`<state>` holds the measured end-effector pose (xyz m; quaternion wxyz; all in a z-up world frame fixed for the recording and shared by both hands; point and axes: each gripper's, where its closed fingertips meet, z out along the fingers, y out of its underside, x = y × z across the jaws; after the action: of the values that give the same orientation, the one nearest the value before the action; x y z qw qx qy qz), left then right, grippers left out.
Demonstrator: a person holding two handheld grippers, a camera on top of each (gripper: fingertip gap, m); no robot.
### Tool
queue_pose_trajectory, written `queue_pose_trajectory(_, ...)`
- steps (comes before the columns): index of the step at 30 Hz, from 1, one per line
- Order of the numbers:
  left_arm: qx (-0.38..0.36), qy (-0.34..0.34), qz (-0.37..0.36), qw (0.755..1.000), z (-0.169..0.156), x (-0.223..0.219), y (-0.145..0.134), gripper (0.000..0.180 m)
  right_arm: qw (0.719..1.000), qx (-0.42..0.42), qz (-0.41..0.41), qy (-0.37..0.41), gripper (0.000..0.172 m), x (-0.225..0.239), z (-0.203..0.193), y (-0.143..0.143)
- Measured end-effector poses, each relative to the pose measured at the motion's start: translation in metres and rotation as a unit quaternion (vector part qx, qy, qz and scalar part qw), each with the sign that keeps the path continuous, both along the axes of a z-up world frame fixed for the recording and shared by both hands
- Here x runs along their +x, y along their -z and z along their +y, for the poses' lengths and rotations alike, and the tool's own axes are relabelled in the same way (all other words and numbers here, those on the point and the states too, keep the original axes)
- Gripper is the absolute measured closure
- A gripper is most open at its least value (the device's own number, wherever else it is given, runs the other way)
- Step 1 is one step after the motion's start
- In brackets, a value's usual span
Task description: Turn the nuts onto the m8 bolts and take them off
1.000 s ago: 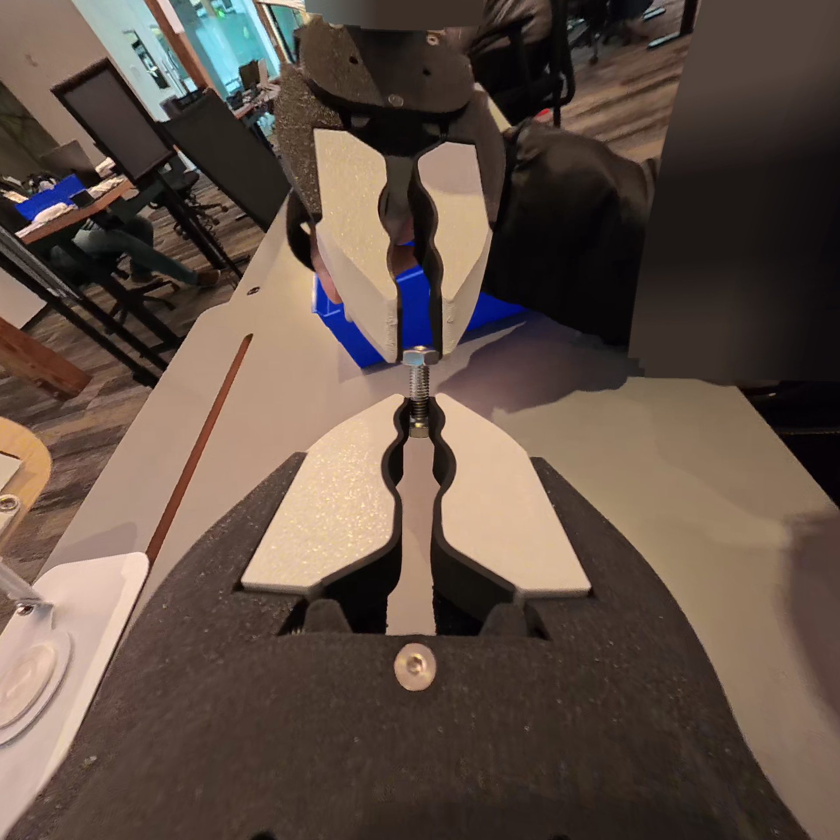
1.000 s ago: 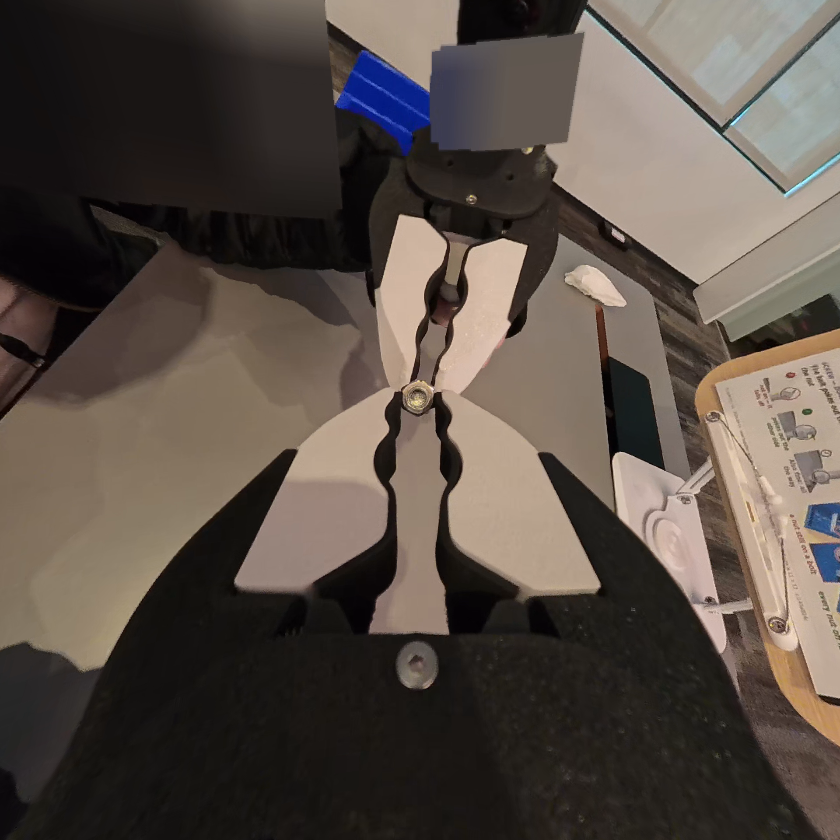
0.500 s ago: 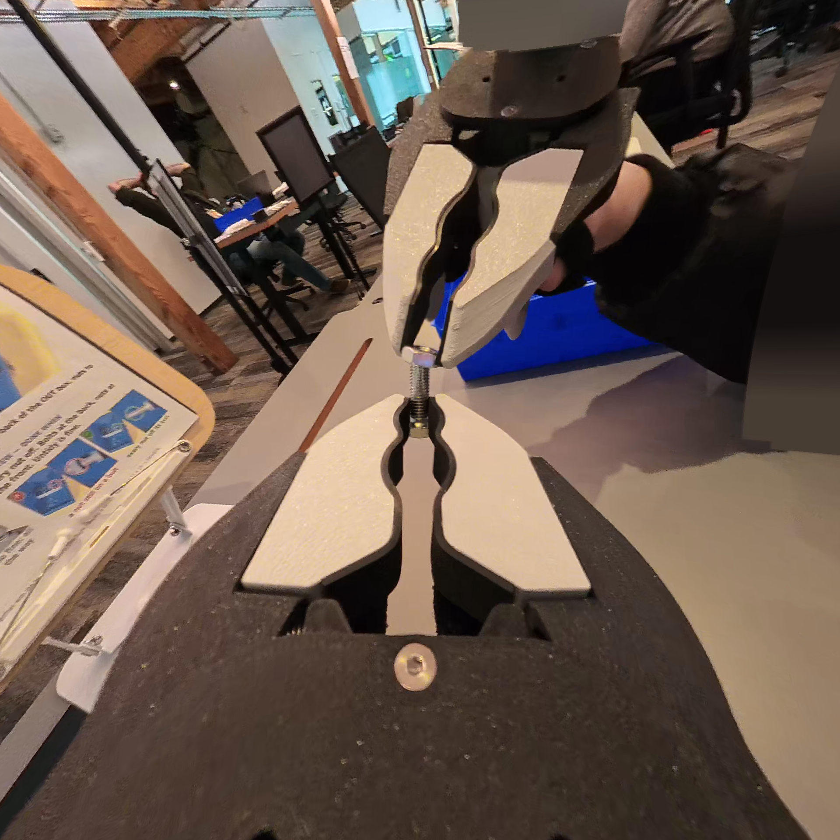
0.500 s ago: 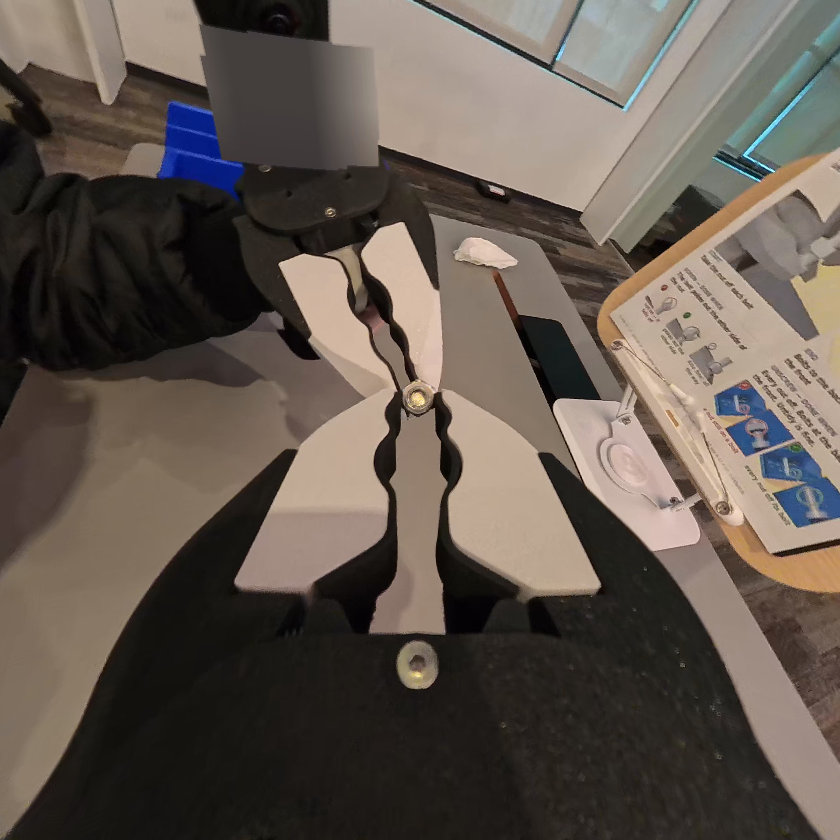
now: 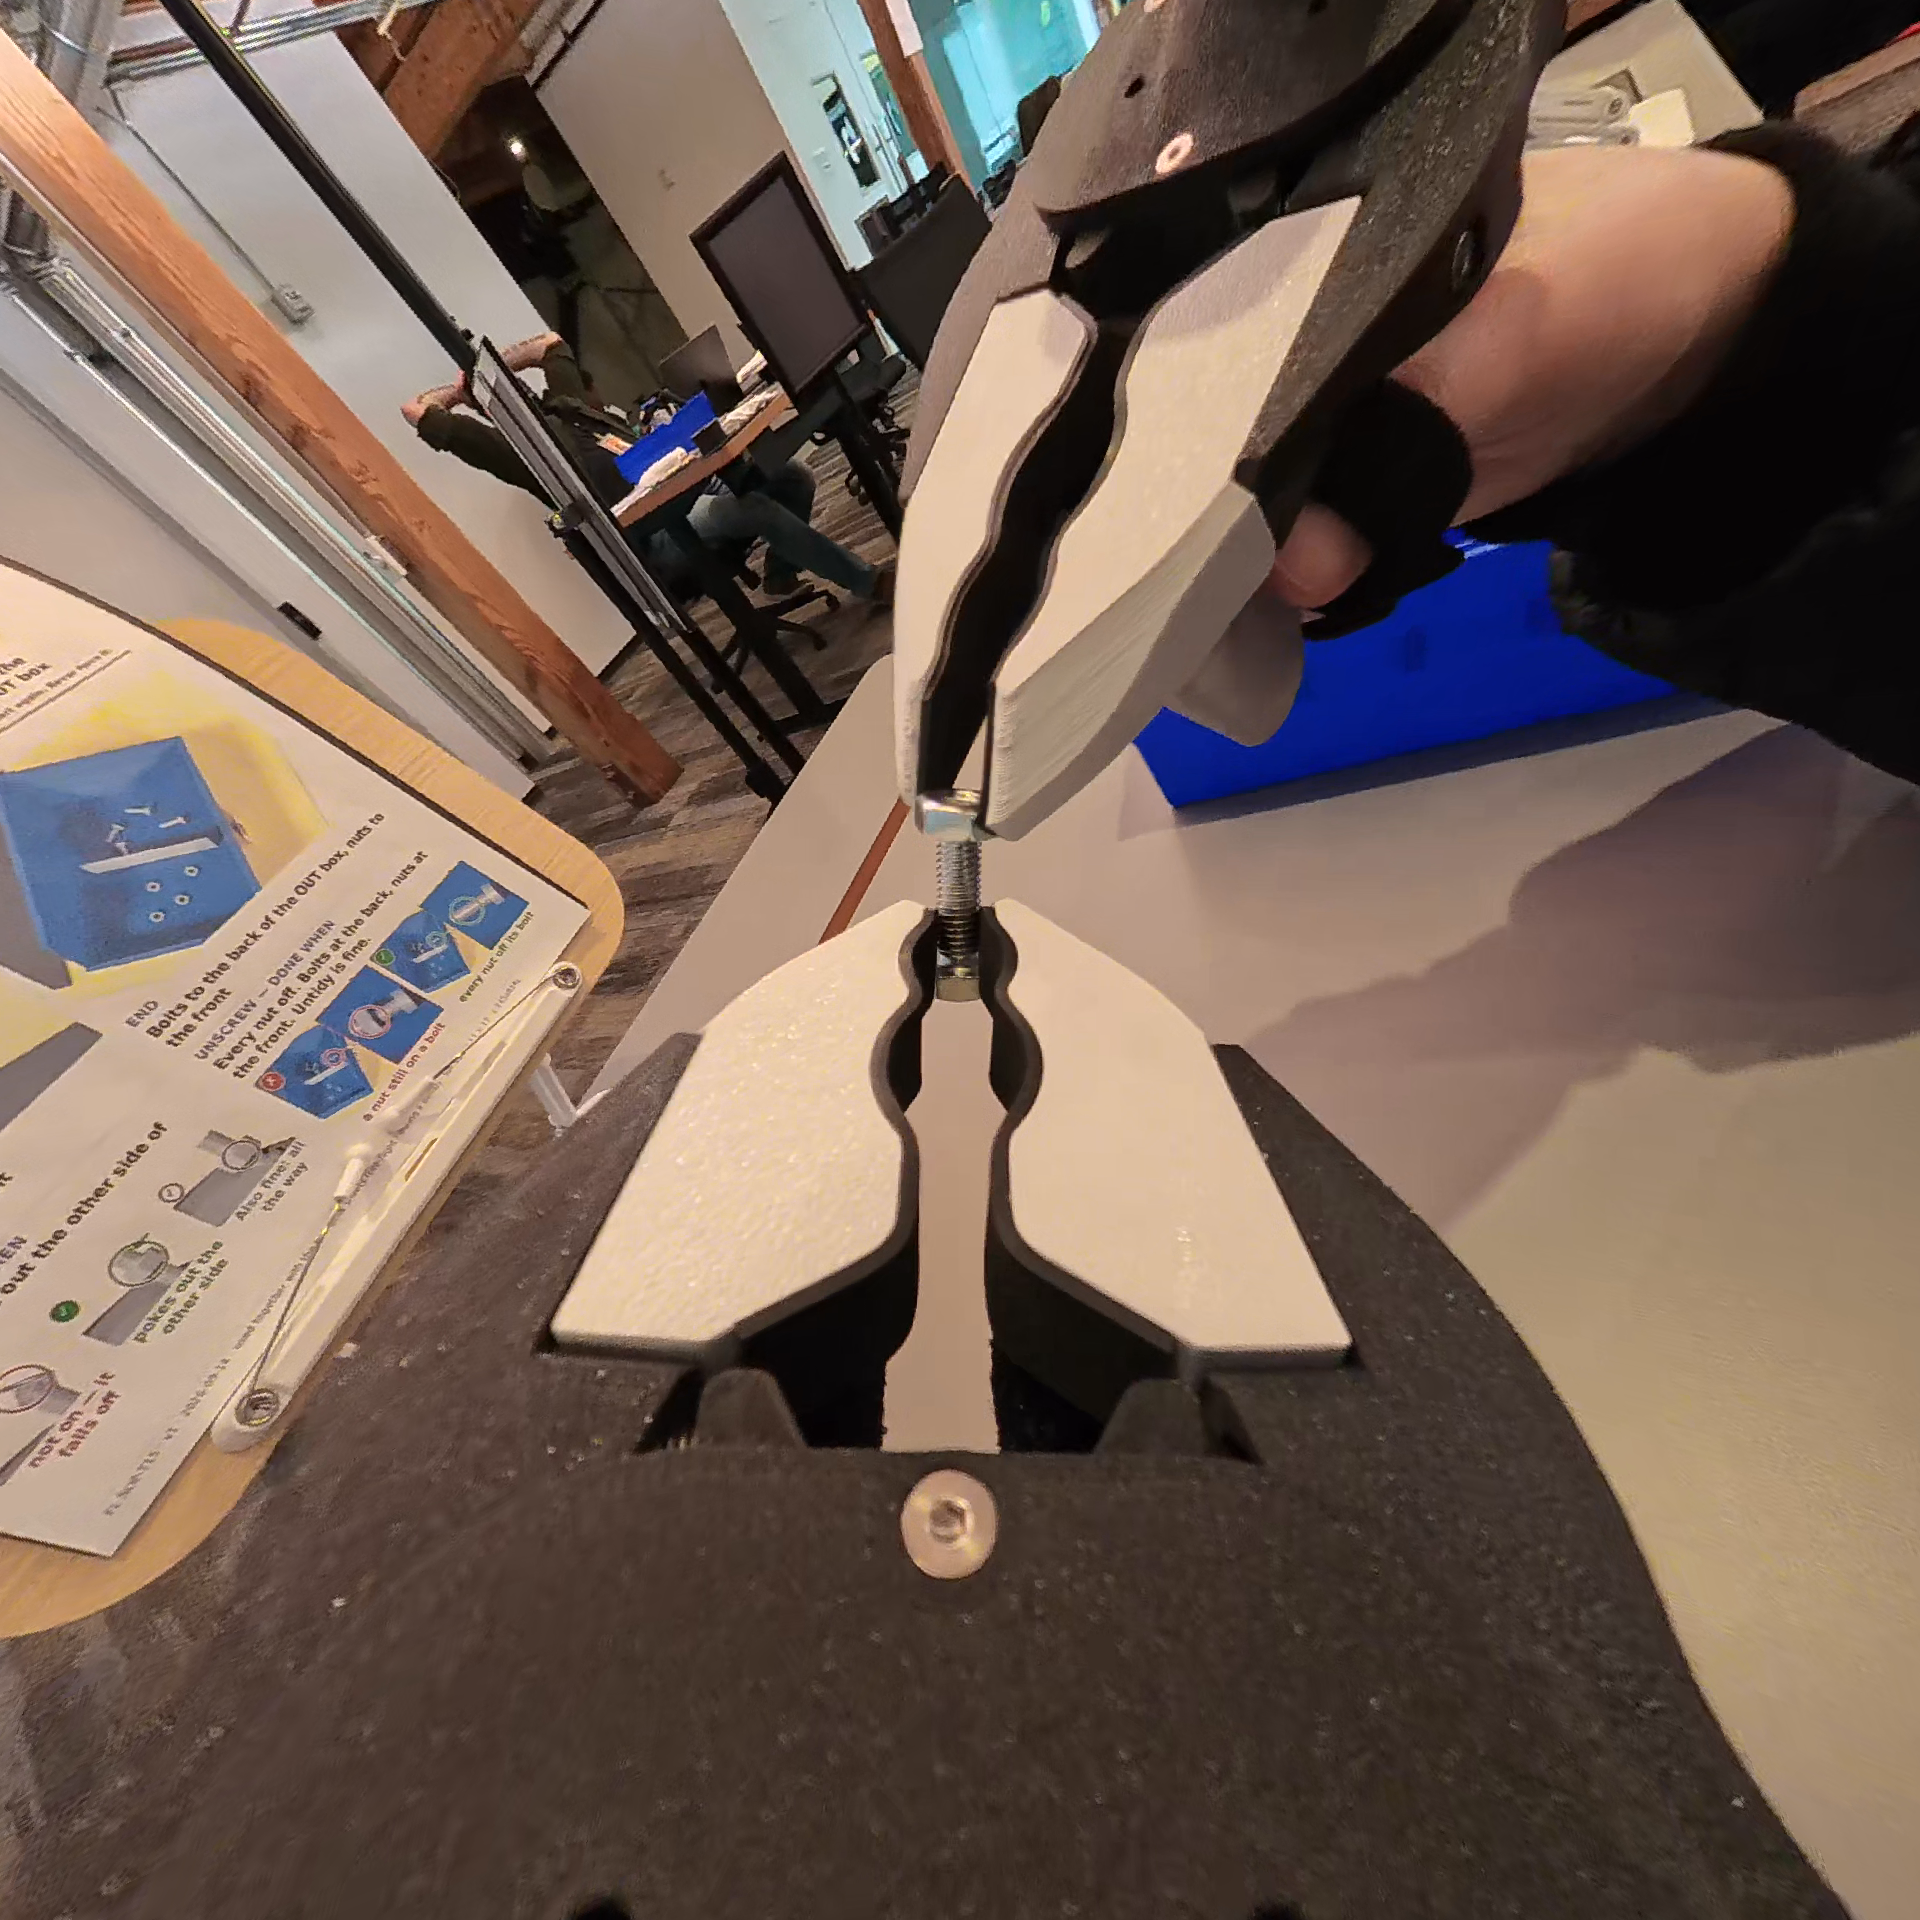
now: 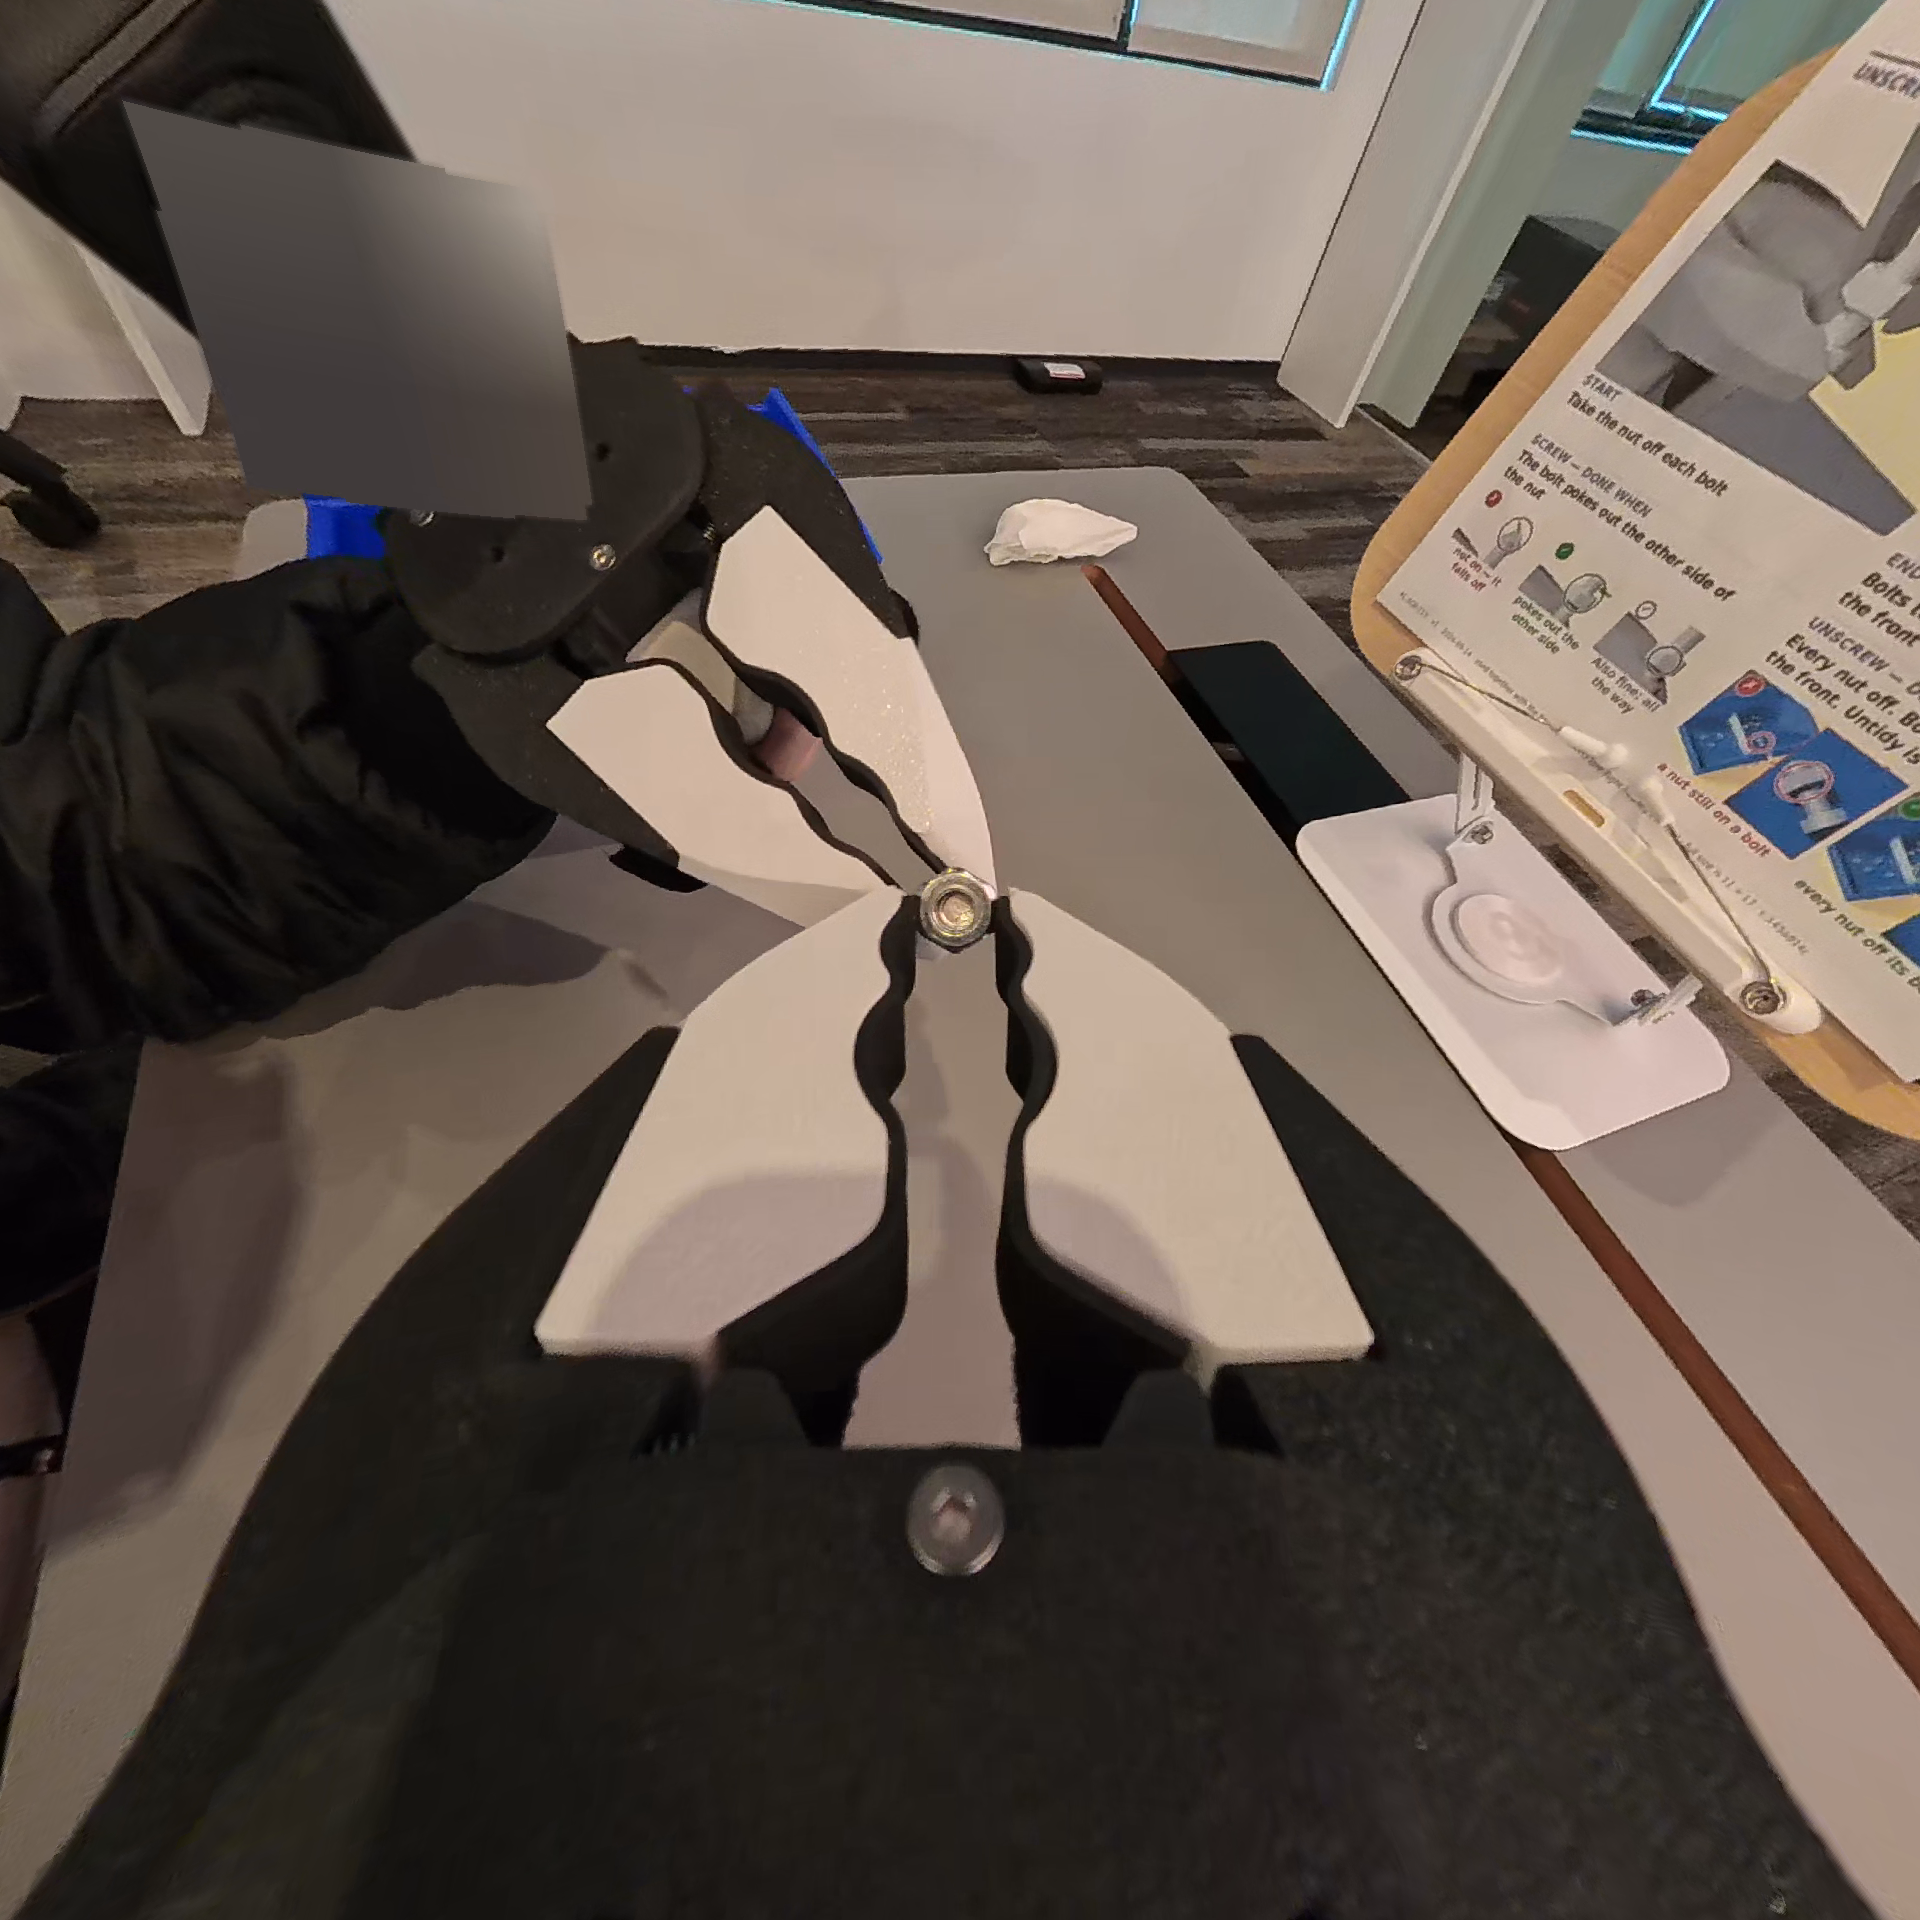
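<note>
- Bolt (image 5: 957, 904) is up in the air above the grey table (image 5: 1558, 1039), strung between the two claws, nothing else touching it.
- Left claw (image 5: 956, 961) is clenched on the bolt's lower end, hex head (image 5: 956, 982) sitting in the notch between the tips, threads poking out toward the other claw.
- Right claw (image 6: 957, 920) is clamped on the nut (image 6: 956, 914), which sits on the far end of the bolt; from its own camera you look straight down the bolt's end inside the nut.
- Room around the bolt: plenty of bare table to either side; the table's edge with a brown strip (image 6: 1662, 1299) runs past on the side where the white stand base (image 6: 1507, 987) sits.
- Instruction board (image 6: 1714, 623) leans up from that base, well clear of the bolt.
- Crumpled white wad (image 6: 1060, 530) lies farther along the table beyond the bolt.
- Blue bin (image 5: 1403, 696) sits behind the bolt, past the gloved hand (image 5: 1662, 364); can't see what's in it.
</note>
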<state>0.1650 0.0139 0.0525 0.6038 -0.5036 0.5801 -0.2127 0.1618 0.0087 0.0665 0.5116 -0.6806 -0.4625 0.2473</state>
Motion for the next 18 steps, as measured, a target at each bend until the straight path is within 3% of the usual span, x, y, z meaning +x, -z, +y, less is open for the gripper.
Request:
queue_pose_trajectory(10,-0.004,0.004,0.006,1.0,-0.001,0.001,0.003,0.173,1.0,0.002,-0.003,0.002,0.151,-0.002,0.0,0.001)
queue_pose_trajectory(18,-0.064,0.073,-0.023,0.995,-0.015,0.002,0.0,0.173,0.994,0.094,-0.042,-0.034,0.142,0.007,-0.011,-0.011)
